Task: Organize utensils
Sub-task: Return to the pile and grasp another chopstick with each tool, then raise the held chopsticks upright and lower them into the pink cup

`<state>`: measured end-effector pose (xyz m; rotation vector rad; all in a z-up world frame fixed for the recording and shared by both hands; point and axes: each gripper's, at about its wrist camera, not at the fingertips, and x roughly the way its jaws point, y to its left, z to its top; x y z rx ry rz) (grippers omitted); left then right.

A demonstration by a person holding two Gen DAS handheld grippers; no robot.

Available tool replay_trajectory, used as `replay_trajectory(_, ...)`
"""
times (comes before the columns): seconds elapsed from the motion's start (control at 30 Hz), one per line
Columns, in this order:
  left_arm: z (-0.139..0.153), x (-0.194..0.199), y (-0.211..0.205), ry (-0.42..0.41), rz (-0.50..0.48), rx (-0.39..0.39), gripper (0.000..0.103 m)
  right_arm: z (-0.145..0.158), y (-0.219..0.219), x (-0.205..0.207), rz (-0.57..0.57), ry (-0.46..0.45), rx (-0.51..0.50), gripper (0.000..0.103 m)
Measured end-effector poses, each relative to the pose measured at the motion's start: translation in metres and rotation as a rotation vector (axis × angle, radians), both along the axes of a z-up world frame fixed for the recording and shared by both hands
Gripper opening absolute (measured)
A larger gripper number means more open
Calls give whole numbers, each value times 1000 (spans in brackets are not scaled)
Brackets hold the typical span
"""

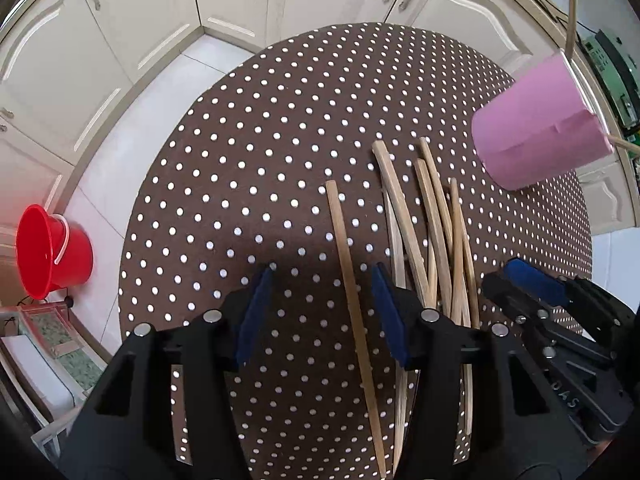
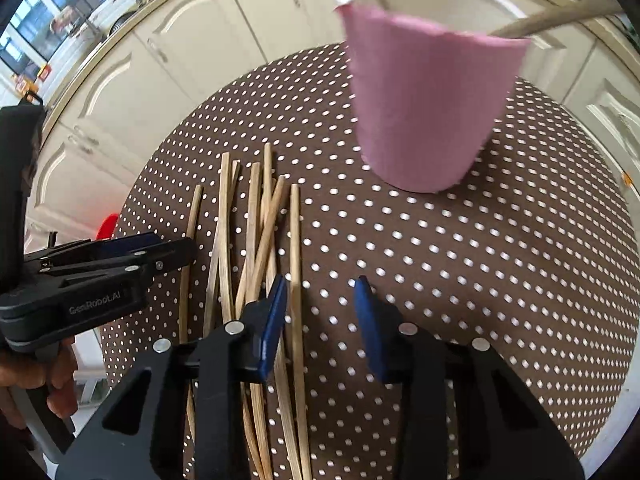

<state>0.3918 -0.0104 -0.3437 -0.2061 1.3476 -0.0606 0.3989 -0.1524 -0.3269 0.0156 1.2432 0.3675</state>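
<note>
Lying on the dotted table (image 1: 248,128), the chopsticks (image 1: 430,216) are pointing away from both cameras toward the pink cup (image 2: 428,96). Only the left view is showing a red bucket (image 1: 52,256). The left gripper (image 1: 322,312) and right gripper (image 2: 320,324) are both hanging wide apart, holding nothing.

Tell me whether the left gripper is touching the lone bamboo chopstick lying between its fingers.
Cannot tell. In the left wrist view the lone bamboo chopstick runs between the open blue pads of the left gripper, close beside the right pad, but height above the table isn't shown.
</note>
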Motion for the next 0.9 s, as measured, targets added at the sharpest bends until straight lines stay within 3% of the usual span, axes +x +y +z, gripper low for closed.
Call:
replay_trajectory(0.1, 0, 3, -2, -6, -16, 19, 49, -5, 11, 8, 35, 16, -36, 24)
replay_trajectory(0.33, -1, 6, -11, -15, -59, 148, 26, -2, 35, 26, 93, 8, -114, 14)
replay_trajectory(0.43, -2, 6, -8, -13, -37, 141, 19, -3, 39, 32, 97, 14, -124, 6)
replay_trajectory(0.57, -2, 3, 1, -7, -8, 94, 8, -4, 21, 35, 70, 41, -78, 4)
replay_trajectory(0.7, 4, -1, 6, 3, 12, 18, 5, 0, 7, 34, 34, 61, -24, 4)
replay_trajectory(0.9, 38, -9, -2, -71, -4, -53, 5, 27, -18, 12, -4, 18, 56, 4)
